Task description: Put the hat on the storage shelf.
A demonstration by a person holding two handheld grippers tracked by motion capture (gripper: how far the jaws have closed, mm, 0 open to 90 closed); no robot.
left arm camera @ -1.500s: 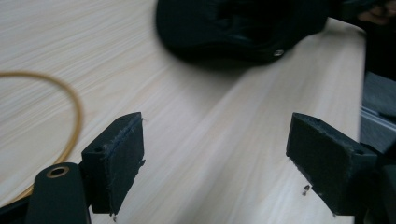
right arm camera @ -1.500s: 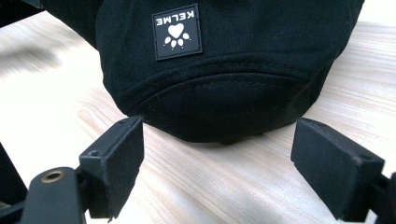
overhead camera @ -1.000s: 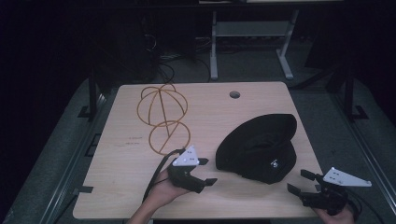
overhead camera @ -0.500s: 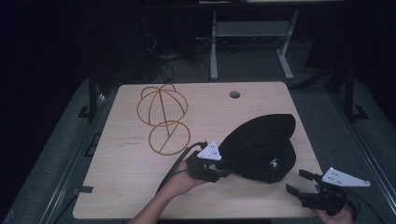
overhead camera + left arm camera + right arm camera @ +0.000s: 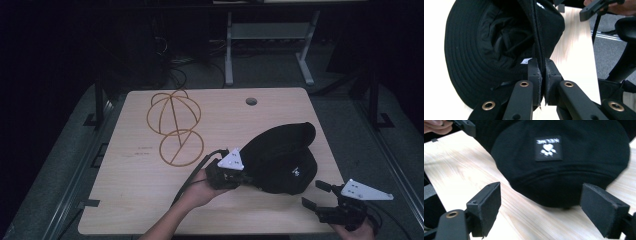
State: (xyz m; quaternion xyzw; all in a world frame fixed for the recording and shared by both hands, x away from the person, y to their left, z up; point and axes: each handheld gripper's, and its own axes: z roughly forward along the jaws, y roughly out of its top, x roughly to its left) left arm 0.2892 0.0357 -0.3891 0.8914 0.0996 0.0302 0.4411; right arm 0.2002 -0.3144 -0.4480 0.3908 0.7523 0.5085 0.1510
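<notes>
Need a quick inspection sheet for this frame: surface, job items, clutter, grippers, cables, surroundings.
Surface: light wooden table, round hole near the far edge.
Job's things: black hat on the table's right part, brim edge pinched and lifted; white logo patch faces the right gripper.
Clutter: wire hat stand, two linked hoops, on the table's left part, apart from the hat.
Grippers: left gripper shut on the hat's brim; right gripper open, jaws wide, short of the hat at the near right corner.
Cables: black cable trails from the left gripper across the table.
Surroundings: dark room, grey floor, metal frame behind the table.
</notes>
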